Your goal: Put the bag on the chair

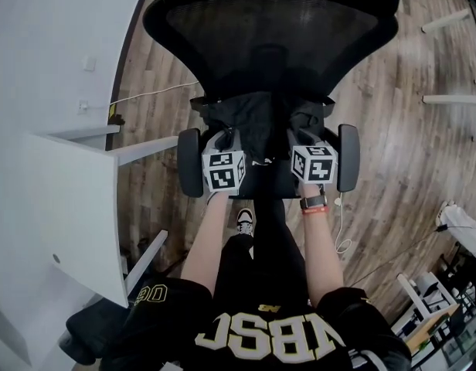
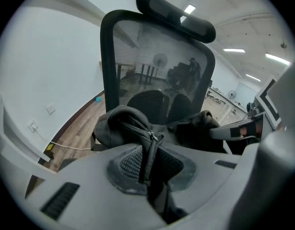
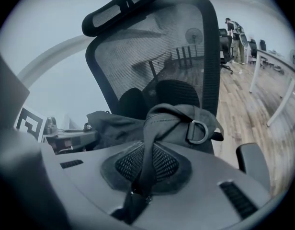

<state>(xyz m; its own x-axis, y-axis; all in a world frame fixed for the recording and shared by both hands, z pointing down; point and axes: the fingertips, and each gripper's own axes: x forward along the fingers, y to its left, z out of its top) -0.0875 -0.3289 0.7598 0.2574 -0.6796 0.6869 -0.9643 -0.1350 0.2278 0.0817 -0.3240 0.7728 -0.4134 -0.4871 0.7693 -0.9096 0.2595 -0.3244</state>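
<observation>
Slumping between the armrests point(image 1: 189, 162) of the chair point(image 1: 269, 22), the bag point(image 1: 257, 126) sits low in front of the mesh back; it seems to rest on the chair, though the head view is too dark to be sure. The left claw point(image 2: 151, 174) is clamped on a fold by the zipper point(image 2: 138, 126). The right claw point(image 3: 137, 178) is clamped on a strap point(image 3: 150, 147) near a ring point(image 3: 198, 131). A white tabletop point(image 1: 68, 199) stands to the left, on the wood floor point(image 1: 400, 153).

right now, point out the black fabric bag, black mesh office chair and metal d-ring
black fabric bag point(image 1: 257, 126), head view, crumpled top
black mesh office chair point(image 1: 269, 22), head view, backrest
metal d-ring point(image 3: 206, 131), right gripper view, curved edge
</observation>
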